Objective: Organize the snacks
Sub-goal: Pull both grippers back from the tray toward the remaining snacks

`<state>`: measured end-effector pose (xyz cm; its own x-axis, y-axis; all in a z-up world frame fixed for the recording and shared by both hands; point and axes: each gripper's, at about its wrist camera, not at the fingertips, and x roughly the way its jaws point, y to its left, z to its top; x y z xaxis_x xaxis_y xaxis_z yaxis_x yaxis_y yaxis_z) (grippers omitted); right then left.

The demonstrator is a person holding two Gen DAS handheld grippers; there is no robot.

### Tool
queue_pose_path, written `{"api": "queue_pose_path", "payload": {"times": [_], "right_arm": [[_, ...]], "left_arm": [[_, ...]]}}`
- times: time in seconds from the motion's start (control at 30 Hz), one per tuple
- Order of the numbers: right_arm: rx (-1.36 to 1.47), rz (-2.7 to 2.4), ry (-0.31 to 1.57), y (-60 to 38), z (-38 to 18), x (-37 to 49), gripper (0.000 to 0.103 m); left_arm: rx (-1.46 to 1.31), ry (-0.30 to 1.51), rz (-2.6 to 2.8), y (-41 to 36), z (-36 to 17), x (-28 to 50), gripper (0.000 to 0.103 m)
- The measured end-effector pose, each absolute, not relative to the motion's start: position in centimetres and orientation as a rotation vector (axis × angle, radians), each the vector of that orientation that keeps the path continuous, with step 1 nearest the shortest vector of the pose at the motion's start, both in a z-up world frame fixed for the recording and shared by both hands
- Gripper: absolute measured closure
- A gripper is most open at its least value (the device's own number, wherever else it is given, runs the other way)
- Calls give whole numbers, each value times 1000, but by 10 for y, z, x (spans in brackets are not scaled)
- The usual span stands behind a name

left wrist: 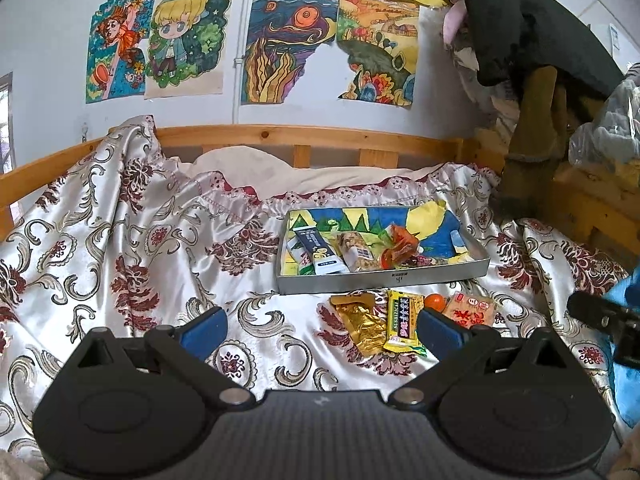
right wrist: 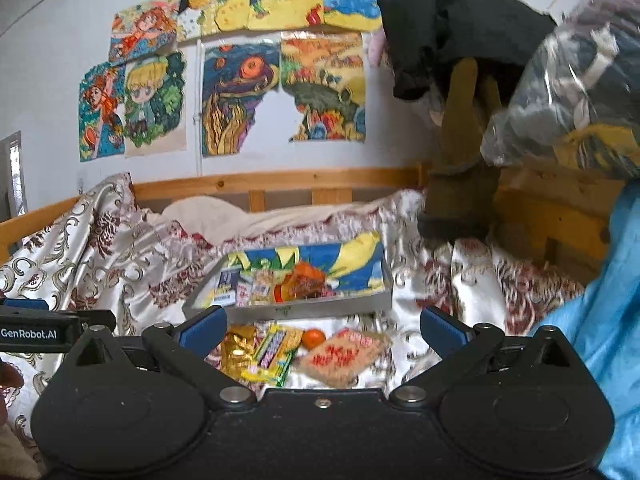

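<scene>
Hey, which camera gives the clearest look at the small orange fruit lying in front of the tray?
The right wrist view. The orange fruit sits whole and unobstructed between the yellow packet and the red-printed packet, though slightly blurred. The left wrist view is sharper, but the left gripper's finger overlaps part of the fruit.

White lettering reading "GenRobot.AI" stood on the black left gripper body (right wrist: 40, 334). "SUSHIZICAI" ran down the edge of a yellow snack packet (left wrist: 403, 322). Other packet print was too small to read.
</scene>
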<state>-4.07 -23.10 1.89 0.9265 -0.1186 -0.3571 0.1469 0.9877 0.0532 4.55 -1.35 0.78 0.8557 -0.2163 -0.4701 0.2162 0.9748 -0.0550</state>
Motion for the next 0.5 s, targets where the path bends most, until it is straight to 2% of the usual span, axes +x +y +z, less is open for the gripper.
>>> {"api": "queue_pose_path", "payload": {"times": [0.5], "right_arm": [[76, -150, 396, -231, 12, -47, 1]], "left_arm": [[31, 497, -230, -17, 6, 38, 0]]}}
